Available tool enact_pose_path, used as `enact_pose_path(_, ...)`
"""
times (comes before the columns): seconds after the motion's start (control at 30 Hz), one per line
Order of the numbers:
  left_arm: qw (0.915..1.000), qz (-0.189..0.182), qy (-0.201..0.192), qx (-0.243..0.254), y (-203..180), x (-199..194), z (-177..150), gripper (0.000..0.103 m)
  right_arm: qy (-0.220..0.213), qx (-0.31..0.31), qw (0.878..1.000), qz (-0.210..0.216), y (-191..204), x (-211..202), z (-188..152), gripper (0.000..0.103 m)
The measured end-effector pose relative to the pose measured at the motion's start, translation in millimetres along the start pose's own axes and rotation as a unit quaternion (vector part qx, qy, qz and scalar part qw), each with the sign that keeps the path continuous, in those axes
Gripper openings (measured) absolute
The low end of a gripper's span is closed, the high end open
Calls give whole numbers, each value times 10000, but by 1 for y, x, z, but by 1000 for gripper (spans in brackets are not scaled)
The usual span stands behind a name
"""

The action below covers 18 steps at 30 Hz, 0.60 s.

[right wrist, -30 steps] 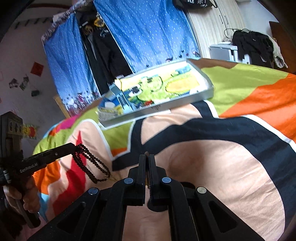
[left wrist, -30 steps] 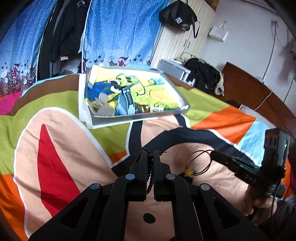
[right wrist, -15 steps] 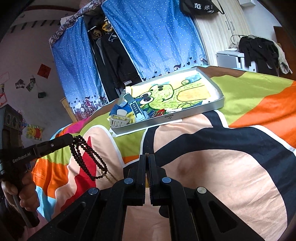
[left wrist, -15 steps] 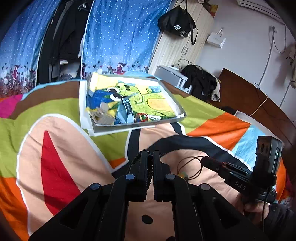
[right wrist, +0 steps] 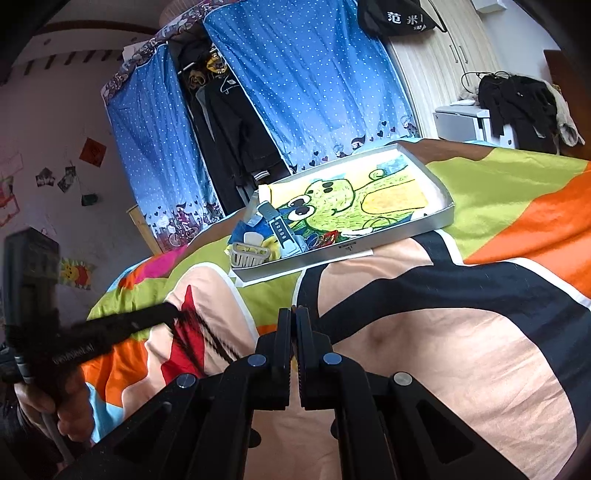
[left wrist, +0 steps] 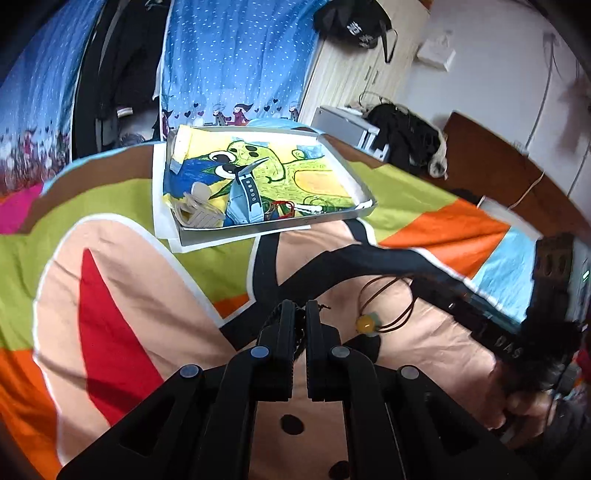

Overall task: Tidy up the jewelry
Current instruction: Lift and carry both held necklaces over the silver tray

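A lived-in bedroom in a home. Under and ahead of the fingers spreads a bed with a bright patchwork quilt. Beyond them a blue dotted curtain hangs across an open closet where dark jackets hang. To the right of the fingers stand pale wardrobe doors with a black bag hung on them, and a wooden headboard. To the left, small pictures are stuck on the wall.
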<state>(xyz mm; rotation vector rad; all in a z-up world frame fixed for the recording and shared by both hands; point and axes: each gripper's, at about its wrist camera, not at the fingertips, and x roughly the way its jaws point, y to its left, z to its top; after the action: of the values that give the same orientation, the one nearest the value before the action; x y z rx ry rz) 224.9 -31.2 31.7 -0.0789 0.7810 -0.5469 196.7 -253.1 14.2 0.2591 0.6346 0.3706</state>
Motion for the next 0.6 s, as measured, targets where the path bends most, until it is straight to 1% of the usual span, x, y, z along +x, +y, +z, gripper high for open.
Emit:
enact_pose_path(0.03,10000,14,1,-1,-1,0,1,3,11,29,10000,11,1,0,1,3)
enact_pose_path(0.1,9999,-91,-23,-100,-1,-3,3,3,-29,60,10000,54,5,-2,4,3)
enact_pose_path(0.2,9999,-72,-94,-57,-6,-11,12,3,-120,64,9999,90,13,-3,13,3)
enact_pose_path(0.4,9991,-165,-398,54,-17,-31,51,3,-534,15,9984,211,23,-11,42,3)
enact_pose_path(0.53,9984,-66,-489,278,-23,-31,77,3,-792,-68,9963,322,21,-6,66,3)
enact_pose_path(0.6,9981,-83,-515,321,-24,-27,89,3,-860,-104,9956,354,14,2,78,3)
